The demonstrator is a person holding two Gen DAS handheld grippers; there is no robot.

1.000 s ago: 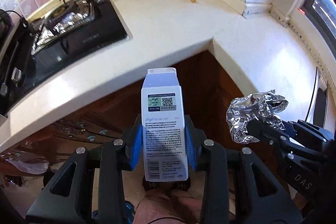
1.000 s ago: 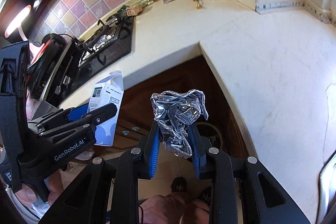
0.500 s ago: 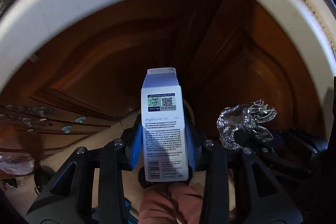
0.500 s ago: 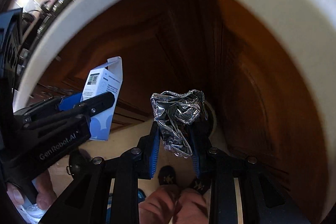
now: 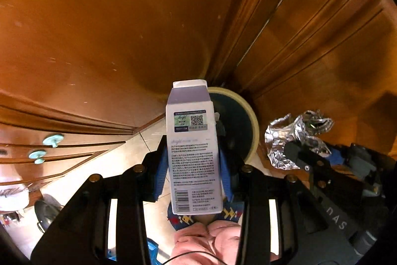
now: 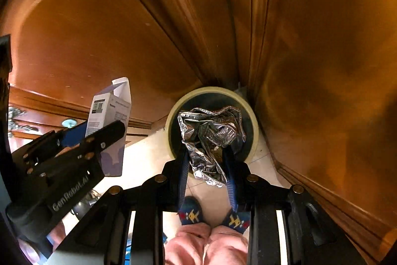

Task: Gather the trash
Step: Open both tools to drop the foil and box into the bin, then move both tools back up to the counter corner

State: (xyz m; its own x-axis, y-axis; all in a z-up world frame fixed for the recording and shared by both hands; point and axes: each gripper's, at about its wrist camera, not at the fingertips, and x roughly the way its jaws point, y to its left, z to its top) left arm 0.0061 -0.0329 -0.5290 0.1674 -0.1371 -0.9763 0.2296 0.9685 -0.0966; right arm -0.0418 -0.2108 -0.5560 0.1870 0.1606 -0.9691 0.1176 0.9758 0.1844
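My left gripper [image 5: 192, 160] is shut on a white and lilac carton [image 5: 192, 140], held upright between its blue pads. My right gripper [image 6: 207, 160] is shut on a crumpled ball of foil [image 6: 211, 138]. Both point steeply down over a round bin [image 6: 213, 91] with a cream rim and a dark inside, standing on the floor in the corner of the cabinets. In the left wrist view the bin [image 5: 248, 108] lies just behind the carton, and the foil [image 5: 295, 138] hangs to its right. In the right wrist view the carton [image 6: 109, 116] shows at the left.
Brown wooden cabinet doors [image 5: 124, 29] close in on both sides of the corner. Drawers with pale round knobs [image 5: 52, 140] are at the left. The person's patterned slippers [image 6: 189, 214] and pink trouser legs [image 6: 206, 245] stand on the light tiled floor below.
Both grippers have dropped from counter height to low down by the cabinet doors, each keeping its load. The countertop and hob have left view, and the bin now fills the middle.
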